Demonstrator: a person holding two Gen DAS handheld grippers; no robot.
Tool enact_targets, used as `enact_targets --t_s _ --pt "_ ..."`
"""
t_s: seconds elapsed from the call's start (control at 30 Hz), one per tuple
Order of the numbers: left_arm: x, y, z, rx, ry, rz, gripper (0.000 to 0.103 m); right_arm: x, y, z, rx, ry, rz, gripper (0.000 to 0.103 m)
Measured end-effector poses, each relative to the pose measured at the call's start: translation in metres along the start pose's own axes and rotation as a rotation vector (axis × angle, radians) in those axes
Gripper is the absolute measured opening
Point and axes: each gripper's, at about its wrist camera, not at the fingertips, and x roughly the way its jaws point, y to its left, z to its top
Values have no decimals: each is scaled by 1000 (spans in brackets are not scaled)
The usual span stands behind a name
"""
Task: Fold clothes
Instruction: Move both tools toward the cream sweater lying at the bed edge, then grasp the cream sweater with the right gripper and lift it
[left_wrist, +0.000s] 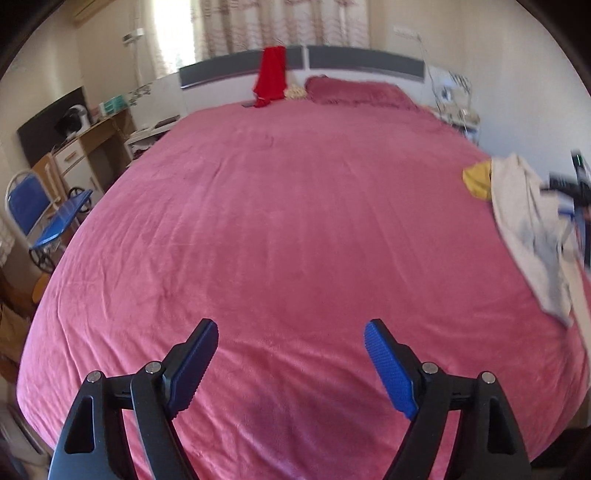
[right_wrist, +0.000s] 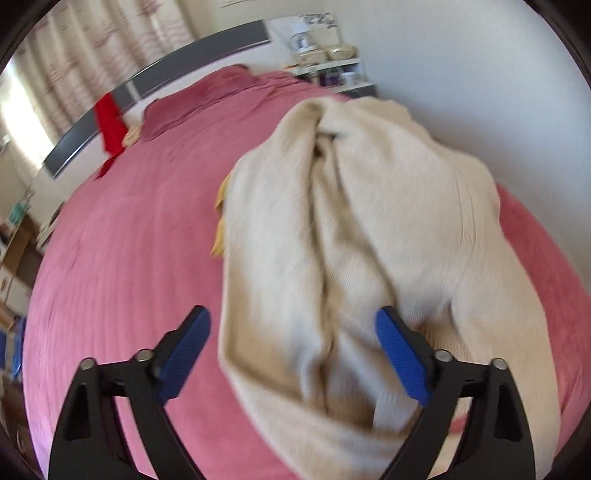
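Clearly the cream garment (right_wrist: 354, 229) is lain along the 12-to-6 line of the right claw (right_wrist: 291, 332), whose wide-spread jaws straddle its near end without pinching. From the left claw (left_wrist: 291, 347), agape and empty over bare bed (left_wrist: 280, 206), it is seen far off at 3 o'clock, so the right is judged nearer.

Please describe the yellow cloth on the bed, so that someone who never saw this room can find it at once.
Start from the big bed with the pink cover. Near one side edge lies a crumpled cream garment. The yellow cloth peeks from under that garment's edge, on the side nearer the headboard; it is the only yellow piece, mostly hidden, unlike the red garment hanging on the headboard.
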Motion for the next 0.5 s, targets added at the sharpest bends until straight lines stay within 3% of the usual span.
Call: enact_targets --t_s 0.2,0.33,0.43,0.47,0.5 --pt "14 -11 -3 56 -38 -25 83 50 17 53 -33 36 -9 85" --pt "28 -3 10 -40 -9 -137 83 85 12 70 34 96 49 85" --pt "41 3 22 -123 20 -197 83 110 11 76 32 153 39 85" --pt "44 4 26 -145 22 -202 83 116 13 76 23 173 41 79" --pt "48 3 30 -149 20 -180 83 123 16 74 5 206 34 33"
